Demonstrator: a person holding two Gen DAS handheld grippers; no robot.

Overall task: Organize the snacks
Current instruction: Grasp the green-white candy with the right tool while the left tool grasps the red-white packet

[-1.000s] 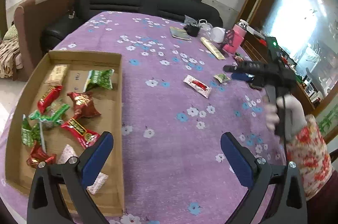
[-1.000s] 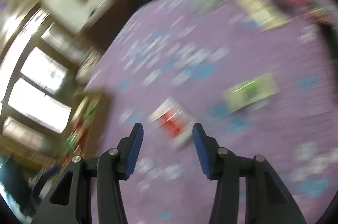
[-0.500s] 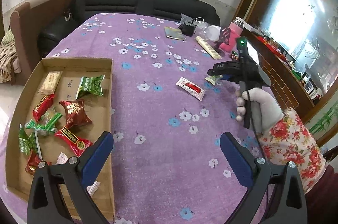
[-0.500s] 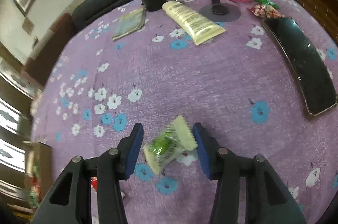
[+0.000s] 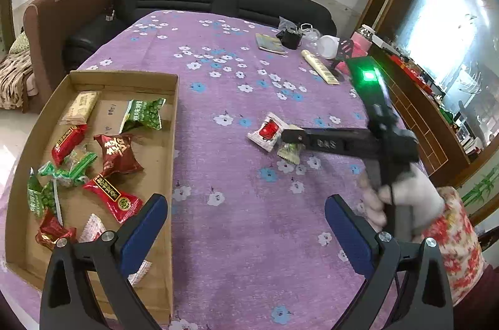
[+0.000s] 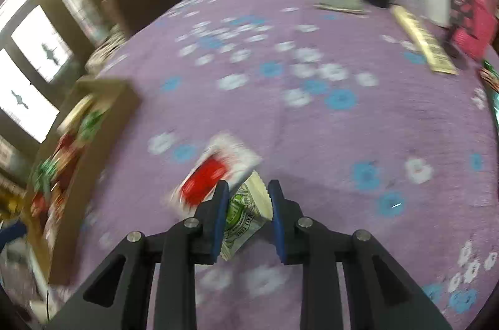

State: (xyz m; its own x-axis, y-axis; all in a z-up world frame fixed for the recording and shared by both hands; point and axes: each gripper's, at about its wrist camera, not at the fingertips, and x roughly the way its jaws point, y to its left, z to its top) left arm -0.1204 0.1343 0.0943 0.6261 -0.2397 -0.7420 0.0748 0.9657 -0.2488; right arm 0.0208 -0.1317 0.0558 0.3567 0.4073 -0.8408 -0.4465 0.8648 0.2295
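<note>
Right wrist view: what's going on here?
A person is sorting snacks into a cardboard box. The right hand-held gripper is shut on a green-and-white packet, just above the purple tablecloth. A red-and-white packet lies on the cloth right beside it. The left hand-held gripper hangs open and empty near the box, which holds several snacks.

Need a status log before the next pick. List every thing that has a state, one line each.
left gripper: open, empty, hovering by the box.
right gripper: closed on the green snack.
green snack: pinched between the pads.
red-and-white snack: loose on the purple tablecloth, beside the green one.
cardboard box: open-topped, holding several wrapped snacks.
</note>
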